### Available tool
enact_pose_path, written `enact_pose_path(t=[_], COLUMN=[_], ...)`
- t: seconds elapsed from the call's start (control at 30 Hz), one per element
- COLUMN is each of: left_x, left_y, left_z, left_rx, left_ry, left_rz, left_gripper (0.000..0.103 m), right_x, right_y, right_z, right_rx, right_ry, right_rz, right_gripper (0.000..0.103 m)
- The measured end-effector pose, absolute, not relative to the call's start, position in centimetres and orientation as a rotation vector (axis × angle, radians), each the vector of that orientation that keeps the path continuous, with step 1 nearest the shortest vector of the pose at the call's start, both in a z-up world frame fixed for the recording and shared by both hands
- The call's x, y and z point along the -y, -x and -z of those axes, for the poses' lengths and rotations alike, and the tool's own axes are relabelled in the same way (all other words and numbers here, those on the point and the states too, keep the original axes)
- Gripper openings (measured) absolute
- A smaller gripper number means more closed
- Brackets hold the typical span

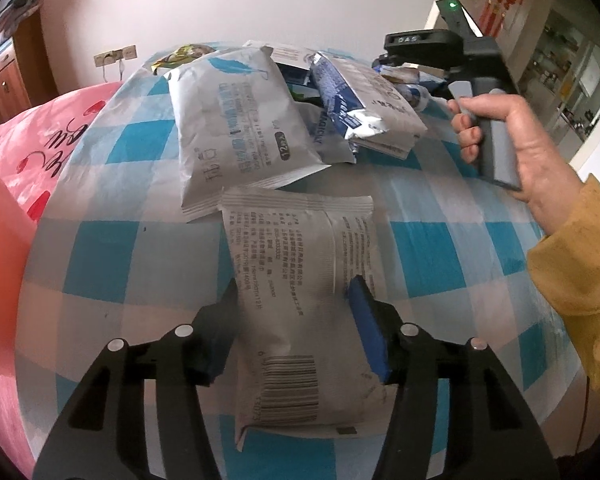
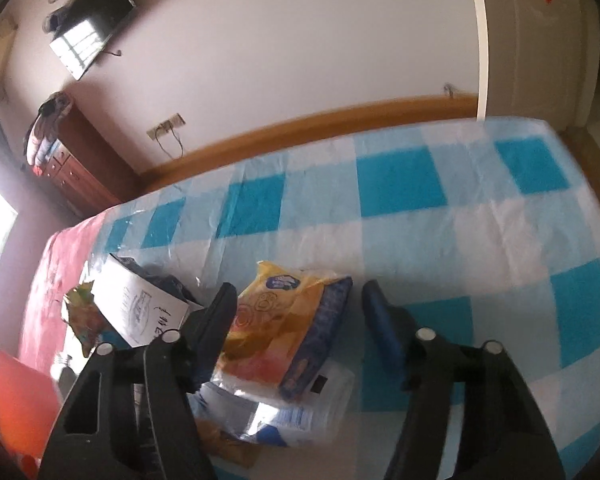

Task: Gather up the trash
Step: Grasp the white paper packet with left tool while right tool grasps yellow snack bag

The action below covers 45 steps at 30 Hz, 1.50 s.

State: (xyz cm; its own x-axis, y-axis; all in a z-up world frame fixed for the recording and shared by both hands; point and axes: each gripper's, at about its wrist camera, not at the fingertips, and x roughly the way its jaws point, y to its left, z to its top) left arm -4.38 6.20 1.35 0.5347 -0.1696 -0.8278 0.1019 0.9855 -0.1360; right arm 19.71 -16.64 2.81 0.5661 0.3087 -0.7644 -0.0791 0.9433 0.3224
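Note:
My left gripper (image 1: 294, 318) is open, its fingers on either side of a white wet-wipe packet with a barcode (image 1: 304, 312) lying on the blue-and-white checked cloth (image 1: 440, 240). Beyond it lie a larger white packet (image 1: 240, 128) and a blue-and-white packet (image 1: 364, 100) in a pile. My right gripper (image 2: 298, 312) is open above a yellow and blue snack wrapper (image 2: 288, 328). It also shows in the left wrist view (image 1: 476, 96), held in a hand at upper right.
A pink printed cover (image 1: 28, 148) lies left of the checked cloth. An orange container (image 2: 20, 404) shows at the lower left of the right wrist view. A white carton (image 2: 140, 304) and clear plastic wrappers (image 2: 292, 412) lie near the yellow wrapper. A wooden cabinet (image 2: 76, 156) stands by the wall.

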Motion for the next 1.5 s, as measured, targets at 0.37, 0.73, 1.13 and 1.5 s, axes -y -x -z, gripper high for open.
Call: enact_pose_path(t=[0.37,0.73,1.13,1.5], left_x=[-4.3,-3.1,-3.3,-3.4], left_y=[4.8,5.1,5.4,6.6], left_z=[-0.8,-0.5,-0.9,-1.2], left_rx=[-1.006,-1.004,-0.987,-0.968], left_ry=[-0.021,-0.094,-0.070,-0.043], left_rz=[0.186,0.144,0.113,0.112], left_gripper=[0.087,0.094,0.079,0.067], right_x=[16.1,16.2,17.9,16.8], right_y=[-12.5,-2.1,4.1,4.4], right_z=[-2.2,-2.1,-1.8,-1.6], right_rx=[-0.917,-0.892,-0.870,-0.874], right_ry=[-0.147,-0.178,-0.167,-0.050], right_rz=[-0.332,-0.356,-0.327,-0.248], right_gripper=[0.044,0.042,0.073,0.076])
